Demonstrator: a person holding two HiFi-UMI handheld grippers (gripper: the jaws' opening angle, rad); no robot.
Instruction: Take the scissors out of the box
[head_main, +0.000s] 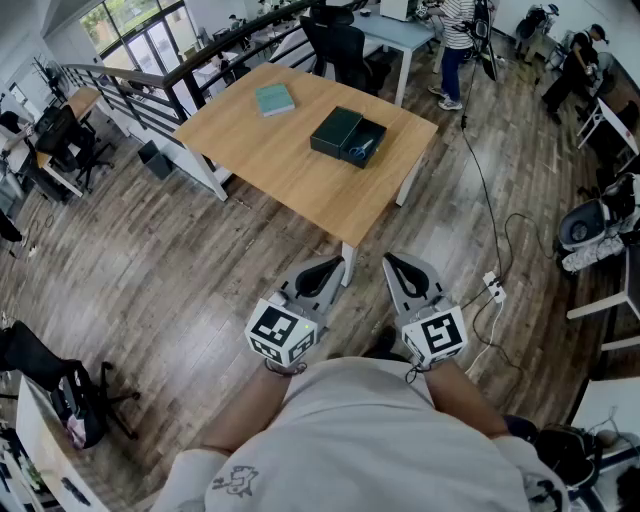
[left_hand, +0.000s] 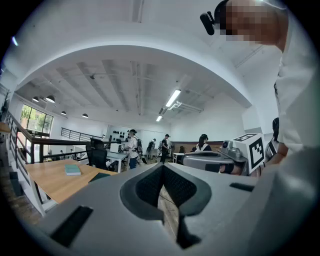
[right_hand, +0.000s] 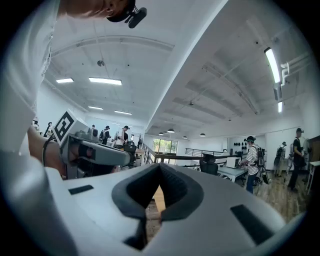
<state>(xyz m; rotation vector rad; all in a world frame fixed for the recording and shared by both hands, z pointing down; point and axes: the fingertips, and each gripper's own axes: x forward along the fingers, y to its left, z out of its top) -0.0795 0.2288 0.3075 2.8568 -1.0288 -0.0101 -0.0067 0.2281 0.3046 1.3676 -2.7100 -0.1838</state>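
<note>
Left tool (head_main: 320, 271) and right tool (head_main: 404, 271) sit pressed together, empty, well short of the counter (head_main: 268, 152); arriving closed, I could shove the box (head_main: 337, 128), scissors (head_main: 361, 149) untouched.

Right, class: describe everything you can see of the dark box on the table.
The box is dark, flat and rectangular. It lies open on the wooden table, seemingly as a lid and tray side by side. The right-hand half holds blue-handled scissors. Nothing else touches it.
</note>
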